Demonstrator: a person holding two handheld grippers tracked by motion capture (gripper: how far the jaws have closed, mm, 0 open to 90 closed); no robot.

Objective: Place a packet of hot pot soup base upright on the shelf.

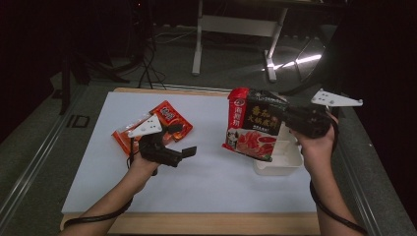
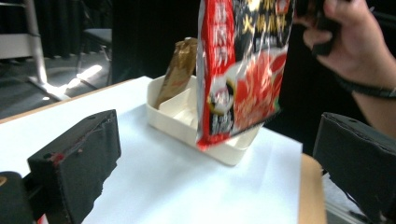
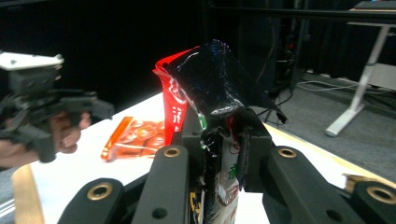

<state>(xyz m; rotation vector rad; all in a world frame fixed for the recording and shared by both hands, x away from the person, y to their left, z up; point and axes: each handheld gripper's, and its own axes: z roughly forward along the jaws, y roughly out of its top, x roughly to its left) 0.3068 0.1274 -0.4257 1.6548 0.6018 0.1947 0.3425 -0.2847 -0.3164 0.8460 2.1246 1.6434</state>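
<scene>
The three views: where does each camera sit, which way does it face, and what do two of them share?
High view: above the table's near edge, looking forward and down; both forearms, left gripper, right gripper.
Left gripper view: between open jaws, facing the white tray and hanging red pouch.
Right gripper view: along jaws clamping that pouch, facing the left hand.
Shared: the pouch; the orange packet too.

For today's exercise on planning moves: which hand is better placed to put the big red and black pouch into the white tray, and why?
The right. Its gripper already clamps the pouch by its top edge, hanging just over the white tray. The left gripper has open, empty jaws, apart from the tray, near the orange packet.
</scene>
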